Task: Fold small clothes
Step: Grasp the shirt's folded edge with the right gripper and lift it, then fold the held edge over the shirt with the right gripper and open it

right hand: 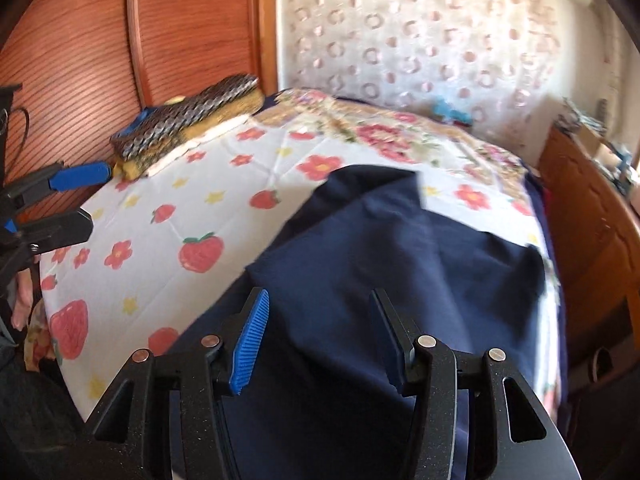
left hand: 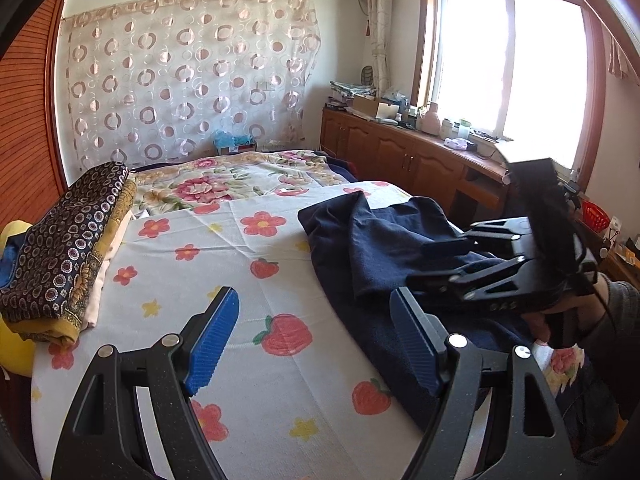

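Right gripper (right hand: 318, 338): jaws spread wide, nothing between the pads, poised over the near part of the navy garment (right hand: 400, 264). Seen from the left wrist view, its black fingers (left hand: 444, 276) lie low against the cloth; contact cannot be confirmed.

Left gripper (left hand: 316, 344): jaws wide apart, empty, hanging over bare sheet just left of the navy garment, one blue pad (left hand: 416, 344) at the cloth's edge.

Navy garment: partly folded, rumpled, spread on the strawberry-print sheet (left hand: 224, 248), a doubled flap raised along its left side.

Risks, as judged:
- A pinch may catch only the top layer, so the fold would pull apart on lifting.
- A pinch may also catch the sheet beneath and drag it.
- With the left gripper off the cloth, one-sided lifting would skew the fold.
- The garment's right edge lies near the bed's side; a tug that way may slide it off.

Surroundings, relative to the navy garment:
- Folded stack of patterned cloths (left hand: 68, 248), well apart to the left, no obstruction.
- Floral bedspread (left hand: 224, 180), beyond.
- Wooden cabinets (left hand: 404, 156), right, beyond the bed.
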Demonstrator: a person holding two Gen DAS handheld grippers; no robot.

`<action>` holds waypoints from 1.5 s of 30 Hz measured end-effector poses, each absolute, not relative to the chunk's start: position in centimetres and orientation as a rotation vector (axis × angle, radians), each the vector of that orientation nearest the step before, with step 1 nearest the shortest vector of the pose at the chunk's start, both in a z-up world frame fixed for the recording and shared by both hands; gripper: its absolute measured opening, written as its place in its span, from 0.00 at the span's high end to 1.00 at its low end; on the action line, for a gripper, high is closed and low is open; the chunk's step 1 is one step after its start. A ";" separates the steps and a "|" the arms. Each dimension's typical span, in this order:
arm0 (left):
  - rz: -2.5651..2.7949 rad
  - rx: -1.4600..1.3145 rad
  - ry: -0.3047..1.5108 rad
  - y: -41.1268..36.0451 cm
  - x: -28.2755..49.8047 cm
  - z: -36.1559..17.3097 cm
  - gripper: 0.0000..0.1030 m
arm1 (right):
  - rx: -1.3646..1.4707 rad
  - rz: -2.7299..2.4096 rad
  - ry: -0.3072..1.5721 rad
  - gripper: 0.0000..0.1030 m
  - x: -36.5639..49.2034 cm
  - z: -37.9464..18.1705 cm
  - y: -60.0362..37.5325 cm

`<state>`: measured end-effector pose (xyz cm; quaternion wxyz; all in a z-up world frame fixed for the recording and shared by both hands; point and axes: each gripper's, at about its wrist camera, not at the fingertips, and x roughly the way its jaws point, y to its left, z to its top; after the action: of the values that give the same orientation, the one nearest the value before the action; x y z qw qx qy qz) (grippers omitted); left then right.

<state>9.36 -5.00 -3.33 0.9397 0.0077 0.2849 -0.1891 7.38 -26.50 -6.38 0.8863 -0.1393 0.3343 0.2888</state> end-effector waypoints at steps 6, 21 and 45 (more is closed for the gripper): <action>-0.386 0.012 0.590 -4.8 9.5 -3.7 0.24 | -0.362 0.653 0.767 0.48 10.3 -8.1 -23.7; -0.404 0.017 0.605 -5.3 9.4 -4.3 0.24 | -0.298 0.522 0.679 0.91 14.3 -3.9 -29.5; -0.448 0.025 0.670 -7.3 9.6 -6.3 0.24 | -0.179 0.135 0.722 0.60 24.9 -2.7 -33.5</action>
<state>9.60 -7.34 -6.30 0.9199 0.0124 0.3259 -0.2178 24.86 -33.47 -2.66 0.9294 -0.0872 0.3526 0.0657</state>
